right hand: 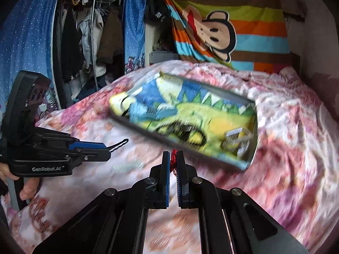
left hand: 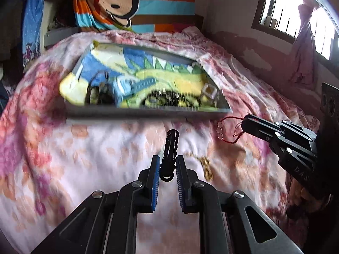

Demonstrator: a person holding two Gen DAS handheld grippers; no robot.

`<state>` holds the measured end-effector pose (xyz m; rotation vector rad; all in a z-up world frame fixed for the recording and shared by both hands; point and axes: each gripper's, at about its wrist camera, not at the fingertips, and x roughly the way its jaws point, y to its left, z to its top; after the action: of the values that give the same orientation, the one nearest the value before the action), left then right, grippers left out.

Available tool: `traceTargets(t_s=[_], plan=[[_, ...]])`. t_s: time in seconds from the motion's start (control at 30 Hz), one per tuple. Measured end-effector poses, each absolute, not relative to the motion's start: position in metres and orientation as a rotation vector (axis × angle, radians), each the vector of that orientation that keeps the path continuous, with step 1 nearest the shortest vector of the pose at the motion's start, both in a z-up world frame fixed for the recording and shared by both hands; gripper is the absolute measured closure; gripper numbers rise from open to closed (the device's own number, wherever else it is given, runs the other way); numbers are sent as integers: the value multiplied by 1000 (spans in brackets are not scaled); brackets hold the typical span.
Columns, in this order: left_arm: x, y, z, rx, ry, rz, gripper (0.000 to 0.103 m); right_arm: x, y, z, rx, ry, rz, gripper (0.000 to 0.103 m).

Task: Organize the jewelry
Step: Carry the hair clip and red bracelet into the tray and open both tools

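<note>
My left gripper [left hand: 167, 165] is shut on a black wavy hair clip [left hand: 170, 148] and holds it above the bed; it also shows in the right wrist view [right hand: 110, 147] with the clip [right hand: 118, 145] sticking out. My right gripper [right hand: 173, 158] is shut on a red cord bracelet [right hand: 173, 160]; in the left wrist view [left hand: 243, 124] the red cord with pale beads [left hand: 221, 130] hangs from its tip. A shallow grey tray [left hand: 148, 111] lined with a blue, green and yellow cloth lies on the bed ahead, holding blurred jewelry [left hand: 99, 91]. The tray also shows in the right wrist view [right hand: 254, 148].
The pink floral bedspread [left hand: 84, 148] covers the bed. A striped monkey blanket [right hand: 233, 27] hangs at the back. A wardrobe with hanging clothes [right hand: 89, 38] is at the left, a window [left hand: 296, 10] and pink curtain at the right. Small white pieces [right hand: 237, 139] lie in the tray's right corner.
</note>
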<state>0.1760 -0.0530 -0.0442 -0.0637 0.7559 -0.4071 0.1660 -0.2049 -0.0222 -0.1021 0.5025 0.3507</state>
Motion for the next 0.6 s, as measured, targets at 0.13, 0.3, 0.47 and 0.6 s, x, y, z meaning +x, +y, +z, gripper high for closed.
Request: traceTargets(t_s=[0.13, 0.3, 0.47, 0.6], plan=[[205, -62, -25, -70, 697, -392, 89, 193, -218, -18, -75, 463, 316, 98], [249, -72, -13, -126, 676, -359, 89, 222, -235, -31, -7, 468, 276, 98], [283, -87, -25, -137, 701, -334, 89, 243, -249, -55, 67, 520, 247, 98], [298, -102, -42, -87, 738, -329, 88, 248, -256, -68, 112, 546, 229, 98]])
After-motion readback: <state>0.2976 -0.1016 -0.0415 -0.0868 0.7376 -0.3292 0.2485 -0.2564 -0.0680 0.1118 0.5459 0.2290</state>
